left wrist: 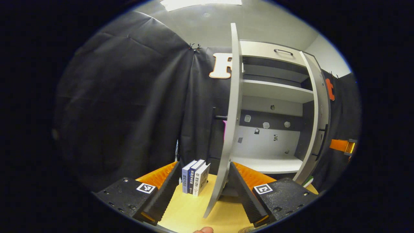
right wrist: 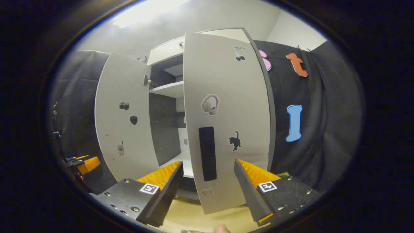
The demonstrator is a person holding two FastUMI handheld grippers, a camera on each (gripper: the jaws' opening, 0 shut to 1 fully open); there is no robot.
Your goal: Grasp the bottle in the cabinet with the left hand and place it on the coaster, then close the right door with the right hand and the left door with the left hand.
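Observation:
The white cabinet (left wrist: 275, 90) stands with both doors swung out. In the left gripper view its left door (left wrist: 231, 129) is edge-on, and the lower edge sits between the spread fingers of my left gripper (left wrist: 205, 181), which is open and not pressing on it. The right door (left wrist: 315, 113) hangs open at the far side. In the right gripper view the right door (right wrist: 226, 123) faces me with stickers and a black handle (right wrist: 207, 153). My right gripper (right wrist: 208, 171) is open just before its lower part. The left door (right wrist: 124, 119) shows its inner face.
Three books (left wrist: 195, 178) stand upright on the yellow tabletop (left wrist: 190, 210), left of the left door. A brown disc's rim (left wrist: 249, 229) peeks in at the bottom edge. The right gripper (left wrist: 343, 145) shows beyond the right door, and the left gripper (right wrist: 84, 163) beside the left door.

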